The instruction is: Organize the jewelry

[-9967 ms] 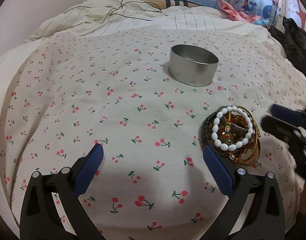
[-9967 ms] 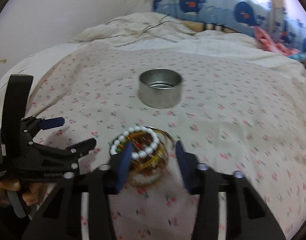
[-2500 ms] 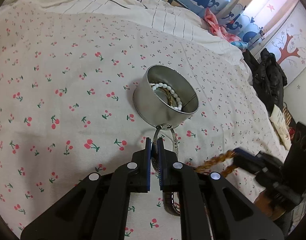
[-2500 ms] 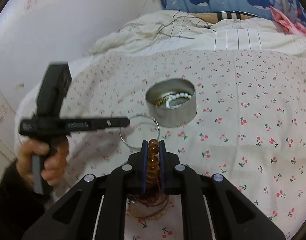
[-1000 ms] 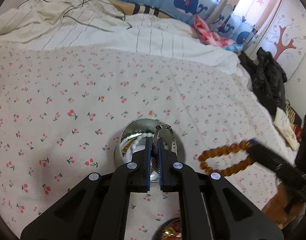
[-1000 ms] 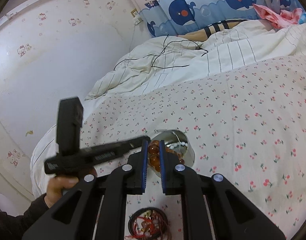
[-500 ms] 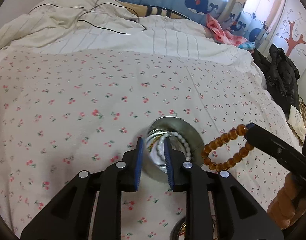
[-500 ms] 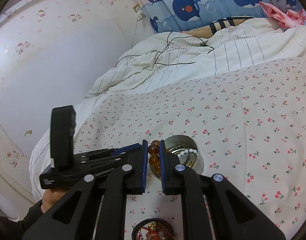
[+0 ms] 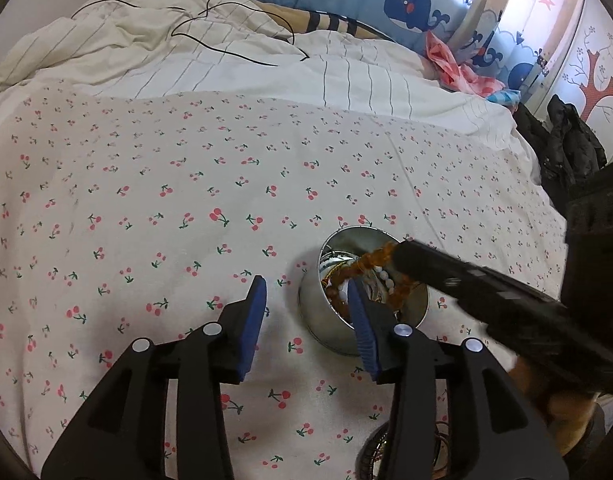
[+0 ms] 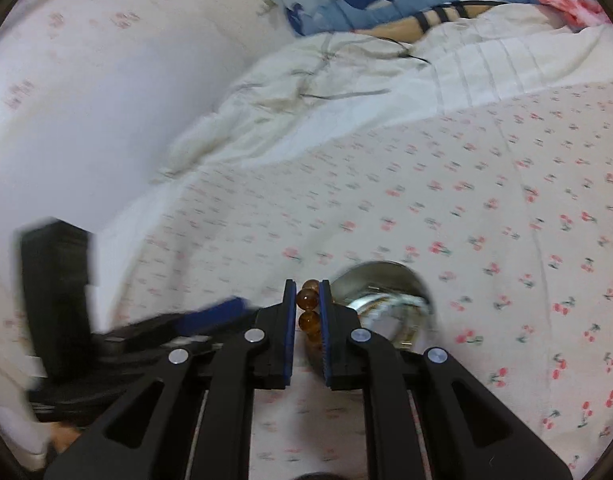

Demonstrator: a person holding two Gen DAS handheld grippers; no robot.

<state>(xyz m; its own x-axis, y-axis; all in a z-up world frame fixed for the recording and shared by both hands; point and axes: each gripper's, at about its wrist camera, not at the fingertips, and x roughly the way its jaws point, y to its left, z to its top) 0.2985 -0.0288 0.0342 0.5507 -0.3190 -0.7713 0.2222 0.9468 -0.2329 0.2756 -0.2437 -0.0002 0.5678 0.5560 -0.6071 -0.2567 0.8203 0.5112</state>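
The bed (image 9: 154,184) has a cherry sheet, and a round tin (image 9: 326,320) sits on it. The tin already has bracelets inside. The right claw (image 10: 307,312) is nearer the tin, with its tip right over the far rim. It is clenched on an orange bead bracelet (image 9: 370,261) that hangs down into the tin. The left claw (image 9: 306,312) is just left of the tin, opening up, with nothing between its fingers.

Left gripper (image 9: 306,294) jaws opening, right gripper (image 10: 307,292) clamped
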